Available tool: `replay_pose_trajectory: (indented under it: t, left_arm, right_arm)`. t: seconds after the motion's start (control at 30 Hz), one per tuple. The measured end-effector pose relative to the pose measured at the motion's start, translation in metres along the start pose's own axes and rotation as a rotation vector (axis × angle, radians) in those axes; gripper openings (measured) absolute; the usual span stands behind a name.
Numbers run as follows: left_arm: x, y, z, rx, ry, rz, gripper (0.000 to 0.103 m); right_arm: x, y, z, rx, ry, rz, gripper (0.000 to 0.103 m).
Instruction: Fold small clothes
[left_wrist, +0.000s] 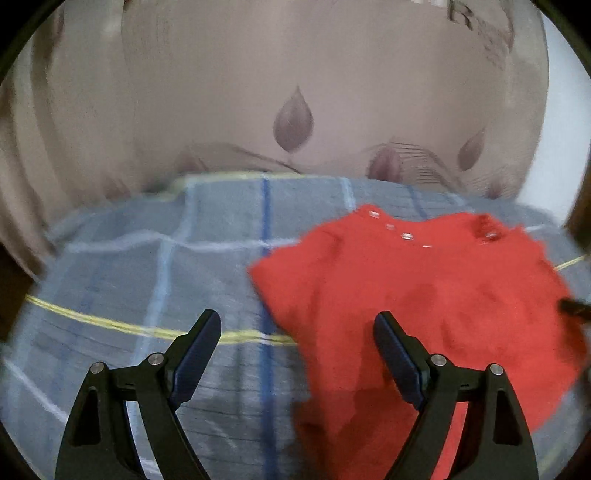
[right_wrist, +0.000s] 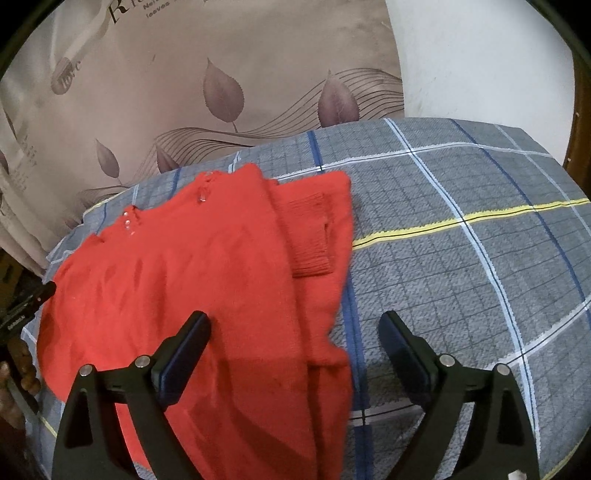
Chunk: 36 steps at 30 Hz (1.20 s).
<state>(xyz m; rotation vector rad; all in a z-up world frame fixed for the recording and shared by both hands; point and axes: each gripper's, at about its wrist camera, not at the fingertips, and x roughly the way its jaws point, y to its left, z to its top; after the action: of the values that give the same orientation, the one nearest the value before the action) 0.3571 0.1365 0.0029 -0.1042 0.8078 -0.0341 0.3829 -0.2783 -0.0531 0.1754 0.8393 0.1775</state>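
A small red knitted sweater (right_wrist: 207, 273) lies on a grey plaid cloth (right_wrist: 461, 240). Clear buttons run along its neckline. Its right side is folded inward, with a ribbed cuff (right_wrist: 310, 236) lying on top. My right gripper (right_wrist: 295, 325) is open and empty above the sweater's lower right edge. In the left wrist view the sweater (left_wrist: 424, 302) lies to the right. My left gripper (left_wrist: 297, 325) is open and empty above the sweater's left edge. The left gripper's tip also shows at the left edge of the right wrist view (right_wrist: 44, 290).
A beige curtain with a leaf print (right_wrist: 221, 92) hangs behind the plaid surface (left_wrist: 147, 280). A white wall (right_wrist: 480, 55) stands at the back right. Dark wooden furniture (right_wrist: 581, 158) shows at the far right edge.
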Motion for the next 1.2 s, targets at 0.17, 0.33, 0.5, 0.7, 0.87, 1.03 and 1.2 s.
replay_pose_trajectory:
  t: [0.17,0.33,0.5,0.7,0.87,1.03,1.2]
  left_arm:
    - [0.023,0.043,-0.002,-0.204,0.143,-0.331,0.077]
    - [0.039,0.057,-0.001,-0.227,0.198,-0.517,0.075]
    - [0.057,0.060,0.007,-0.280,0.265,-0.737,0.075]
    - [0.079,0.020,0.026,-0.172,0.278,-0.693,0.082]
    - [0.082,0.009,0.026,-0.148,0.218,-0.671,0.079]
    - [0.093,0.035,0.018,-0.300,0.244,-0.740,0.035]
    - [0.092,0.024,0.019,-0.244,0.257,-0.709,0.035]
  right_arm:
    - [-0.002,0.001,-0.001,0.004,-0.003,0.008,0.093]
    - [-0.002,0.001,0.001,0.004,-0.003,0.015,0.093]
    - [-0.003,0.001,0.001,0.013,-0.008,0.023,0.093]
    - [-0.002,0.005,0.001,-0.005,-0.005,0.014,0.093]
    - [-0.005,0.004,-0.001,0.003,-0.010,0.029,0.094]
    - [-0.003,0.002,-0.002,0.012,0.003,0.058,0.095]
    - [-0.001,-0.010,0.007,0.084,0.045,0.168,0.098]
